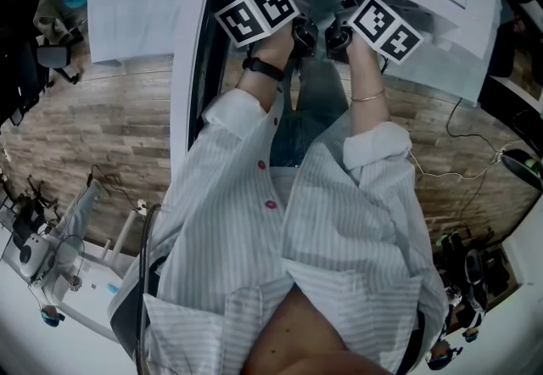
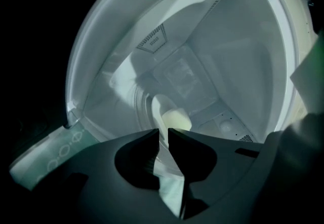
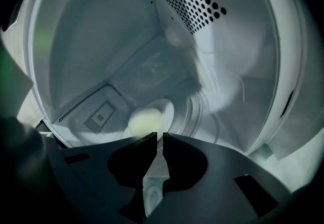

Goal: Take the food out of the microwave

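Left claw [image 2: 162, 133] seemingly pinches plate [image 2: 158, 106] rim; right claw [image 3: 159, 138] pressed together; microwave walls [image 2: 243, 66] close.

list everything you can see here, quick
white microwave oven: 1, white, open in front of the person
white round plate: 1, white, inside the microwave, on the turntable
pale yellow lump of food: 1, pale yellow, on the plate
clear glass turntable: 1, clear, under the plate
brown wooden plank floor: 1, brown, below
pale striped shirt: 1, pale, on the person
left gripper: 1, black, jaws closed on the plate's near rim
right gripper: 1, black, jaws shut at the plate's near rim
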